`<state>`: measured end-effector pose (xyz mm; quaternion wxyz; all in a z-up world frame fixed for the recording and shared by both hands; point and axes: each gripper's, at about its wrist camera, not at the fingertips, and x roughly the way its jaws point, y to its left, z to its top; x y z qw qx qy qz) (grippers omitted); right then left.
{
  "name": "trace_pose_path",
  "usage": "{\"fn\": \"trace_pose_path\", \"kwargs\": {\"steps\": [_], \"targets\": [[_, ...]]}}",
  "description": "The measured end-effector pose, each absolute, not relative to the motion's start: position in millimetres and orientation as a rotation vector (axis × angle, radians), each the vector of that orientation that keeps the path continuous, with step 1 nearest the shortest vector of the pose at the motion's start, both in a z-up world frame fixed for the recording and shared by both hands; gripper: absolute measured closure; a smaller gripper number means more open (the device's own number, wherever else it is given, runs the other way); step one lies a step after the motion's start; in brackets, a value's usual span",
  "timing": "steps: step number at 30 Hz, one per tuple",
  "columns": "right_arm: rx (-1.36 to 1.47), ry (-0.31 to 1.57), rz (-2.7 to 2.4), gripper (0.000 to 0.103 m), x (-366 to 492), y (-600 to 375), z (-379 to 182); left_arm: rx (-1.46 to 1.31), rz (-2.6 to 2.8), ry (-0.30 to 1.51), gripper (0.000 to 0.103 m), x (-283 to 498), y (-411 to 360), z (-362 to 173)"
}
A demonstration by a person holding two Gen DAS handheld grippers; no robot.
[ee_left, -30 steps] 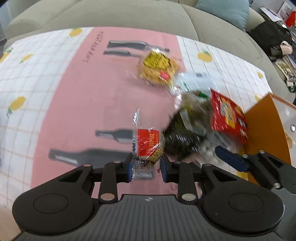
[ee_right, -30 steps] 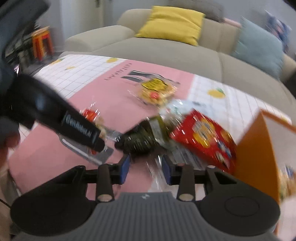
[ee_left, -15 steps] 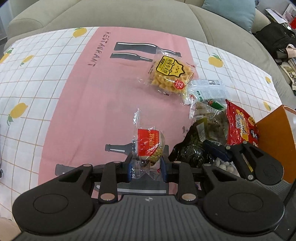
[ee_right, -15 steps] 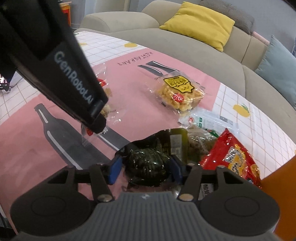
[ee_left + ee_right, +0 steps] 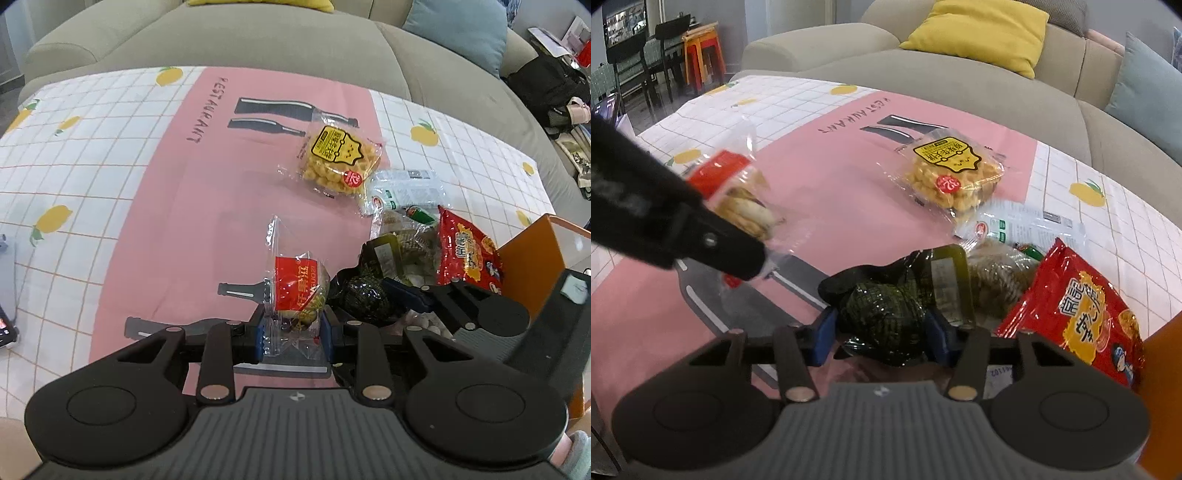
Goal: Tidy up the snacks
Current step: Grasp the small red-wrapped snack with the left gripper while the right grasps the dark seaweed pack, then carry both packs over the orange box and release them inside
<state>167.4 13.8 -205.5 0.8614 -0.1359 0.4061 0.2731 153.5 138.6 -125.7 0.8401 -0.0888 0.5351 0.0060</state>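
My left gripper [image 5: 294,334] is shut on a clear-wrapped pastry with a red label [image 5: 298,291], held just above the pink cloth; the pastry also shows in the right wrist view [image 5: 738,199]. My right gripper [image 5: 881,334] is shut on a dark green packet [image 5: 886,314], which shows to the right of the pastry in the left wrist view [image 5: 365,291]. A yellow puffed-snack bag [image 5: 338,162], a white and green packet [image 5: 406,188], a clear bag of brown snacks [image 5: 1001,280] and a red chip bag [image 5: 467,251] lie on the cloth.
An orange box [image 5: 532,254] stands at the right edge of the table, next to the red chip bag. A grey sofa [image 5: 258,40] with yellow and blue cushions runs behind the table. A phone-like device [image 5: 5,291] lies at the far left.
My right gripper has come down onto the dark green packet and closed on it. My left gripper has kept its hold on the pastry and lifted slightly.
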Motion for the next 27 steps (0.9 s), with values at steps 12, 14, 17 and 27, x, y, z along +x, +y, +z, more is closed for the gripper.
{"fn": "trace_pose_path", "kwargs": {"steps": [12, 14, 17, 27], "targets": [[0.016, 0.792, 0.556, 0.057, 131.5, -30.5, -132.0, -0.199, -0.012, 1.003, 0.072, 121.4, 134.3, -68.0], [0.045, 0.77, 0.545, 0.057, 118.8, -44.4, -116.7, -0.191, -0.035, 0.982, 0.072, 114.8, 127.9, -56.5], [0.061, 0.711, 0.544, 0.057, 96.1, -67.8, -86.9, -0.17, -0.09, 0.951, 0.072, 107.3, 111.6, -38.9], [0.051, 0.653, 0.388, 0.057, 63.9, -179.5, -26.8, -0.08, -0.356, 0.863, 0.072, 93.5, 14.4, 11.4]]}}
